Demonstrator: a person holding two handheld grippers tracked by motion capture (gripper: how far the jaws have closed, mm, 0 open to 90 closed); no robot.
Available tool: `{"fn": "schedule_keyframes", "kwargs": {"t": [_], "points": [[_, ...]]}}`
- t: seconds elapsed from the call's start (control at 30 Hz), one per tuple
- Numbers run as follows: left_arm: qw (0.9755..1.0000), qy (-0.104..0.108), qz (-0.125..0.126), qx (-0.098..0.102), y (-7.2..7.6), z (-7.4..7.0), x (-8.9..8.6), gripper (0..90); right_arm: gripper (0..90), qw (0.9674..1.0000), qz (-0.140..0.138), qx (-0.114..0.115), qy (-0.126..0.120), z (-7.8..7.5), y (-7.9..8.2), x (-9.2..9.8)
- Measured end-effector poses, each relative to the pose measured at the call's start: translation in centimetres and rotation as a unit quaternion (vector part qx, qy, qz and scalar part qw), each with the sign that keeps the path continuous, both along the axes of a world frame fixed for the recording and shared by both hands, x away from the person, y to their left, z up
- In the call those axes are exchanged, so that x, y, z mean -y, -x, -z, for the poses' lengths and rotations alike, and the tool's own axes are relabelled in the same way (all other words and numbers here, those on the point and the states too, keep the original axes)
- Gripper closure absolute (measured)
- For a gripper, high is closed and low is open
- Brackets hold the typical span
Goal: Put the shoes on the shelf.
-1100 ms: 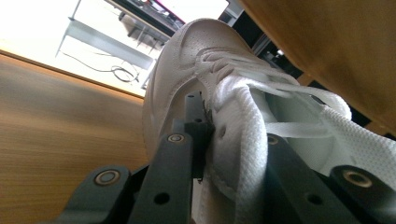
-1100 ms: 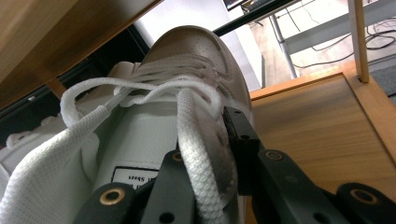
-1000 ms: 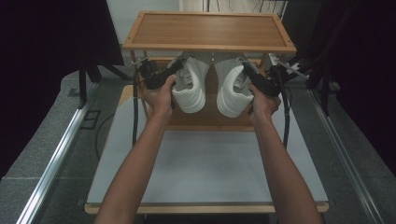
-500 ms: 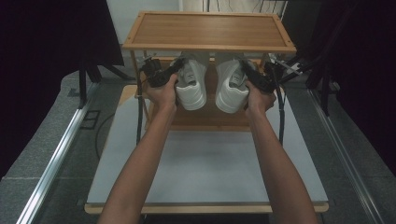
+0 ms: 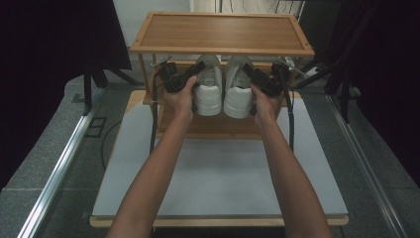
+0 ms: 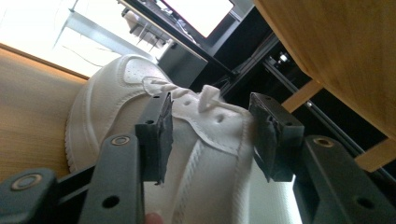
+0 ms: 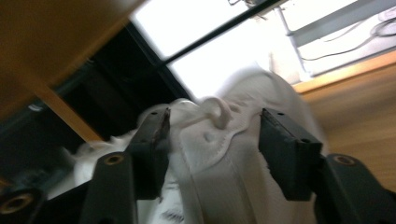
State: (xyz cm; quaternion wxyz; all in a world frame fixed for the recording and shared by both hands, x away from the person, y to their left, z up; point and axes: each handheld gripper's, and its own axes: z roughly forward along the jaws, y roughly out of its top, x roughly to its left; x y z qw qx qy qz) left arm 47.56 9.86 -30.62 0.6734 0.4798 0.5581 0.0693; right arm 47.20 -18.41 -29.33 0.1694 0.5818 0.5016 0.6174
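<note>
Two white sneakers stand side by side on the lower shelf of a wooden rack, heels toward me: the left sneaker [image 5: 208, 91] and the right sneaker [image 5: 238, 93]. My left gripper [image 5: 196, 73] reaches in from the left. Its jaws have just been opening and now stand apart, with the left sneaker's [image 6: 112, 100] laced upper between them [image 6: 212, 105] and unpressed. My right gripper [image 5: 249, 73] comes in from the right. Its jaws have also just been opening around the right sneaker's [image 7: 219, 154] collar [image 7: 215, 116], with a gap at the pads.
The rack's top shelf [image 5: 223, 32] overhangs the sneakers and both grippers. The lower shelf [image 5: 223, 128] sticks out toward me over a white tabletop [image 5: 223, 178]. Cables [image 5: 153, 114] hang from the grippers at both sides. Dark curtains and metal rails flank the table.
Both grippers' jaws have opened off the sneakers. The sneakers were tilted and held a second ago; now they rest straight and close together, slightly deeper under the top shelf.
</note>
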Motion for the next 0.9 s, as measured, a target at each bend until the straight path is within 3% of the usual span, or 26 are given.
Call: {"fn": "schedule_keyframes", "kwargs": {"t": [0.03,0.07,0.17,0.2,0.3,0.37,0.47,0.63,0.67,0.7,0.77,0.8,0.83,0.87,0.9], "points": [[0.9999,0.014,-0.004,0.001,0.1,0.1,0.0,47.5,40.4,0.9996,-0.022,0.011,-0.015,-0.3,0.3,0.4],[0.9999,-0.013,0.007,-0.001,0.5,0.4,-0.8,47.5,40.5,0.9996,-0.021,0.013,-0.011,-0.3,0.4,0.4],[0.9997,-0.025,0.002,0.001,1.0,0.5,-1.3,47.6,41.8,0.9991,-0.022,0.031,0.021,-0.4,1.4,0.6],[0.9997,-0.025,0.002,0.001,1.0,0.5,-1.3,47.8,41.8,0.9991,-0.022,0.031,0.021,-0.4,1.4,0.6],[0.9990,-0.040,0.013,0.014,2.2,0.5,-1.6,50.2,47.6,0.9971,-0.031,0.051,0.048,-0.7,2.8,1.2],[0.9976,-0.064,0.014,0.022,3.0,0.4,-1.9,52.4,51.7,0.9960,-0.033,0.057,0.061,-1.0,3.5,1.5],[0.9964,-0.079,0.018,0.026,4.2,0.4,-2.4,58.2,59.9,0.9933,-0.044,0.065,0.085,-1.2,4.6,1.9],[0.9938,-0.101,0.032,0.035,5.8,0.2,-3.2,68.8,74.7,0.9854,-0.067,0.075,0.137,-1.0,6.8,2.5],[0.9927,-0.108,0.037,0.037,6.1,0.2,-3.3,68.8,74.7,0.9854,-0.067,0.075,0.137,-1.0,6.8,2.5],[0.9900,-0.120,0.058,0.046,6.9,0.1,-3.3,71.4,79.9,0.9819,-0.077,0.077,0.155,-0.6,7.6,2.6],[0.9855,-0.147,0.066,0.052,7.7,0.0,-3.2,74.8,83.4,0.9790,-0.086,0.076,0.168,-0.2,8.2,2.7],[0.9855,-0.147,0.066,0.052,7.7,0.0,-3.2,76.6,83.4,0.9790,-0.086,0.076,0.168,-0.2,8.2,2.7],[0.9818,-0.169,0.065,0.057,8.4,0.1,-3.0,78.3,86.0,0.9763,-0.095,0.073,0.180,0.2,8.8,2.7],[0.9818,-0.169,0.065,0.057,8.4,0.1,-3.0,78.9,86.0,0.9763,-0.095,0.073,0.180,0.2,8.8,2.7],[0.9788,-0.184,0.068,0.058,8.8,0.3,-2.7,79.6,86.3,0.9724,-0.106,0.068,0.196,0.7,9.1,2.5]]}}
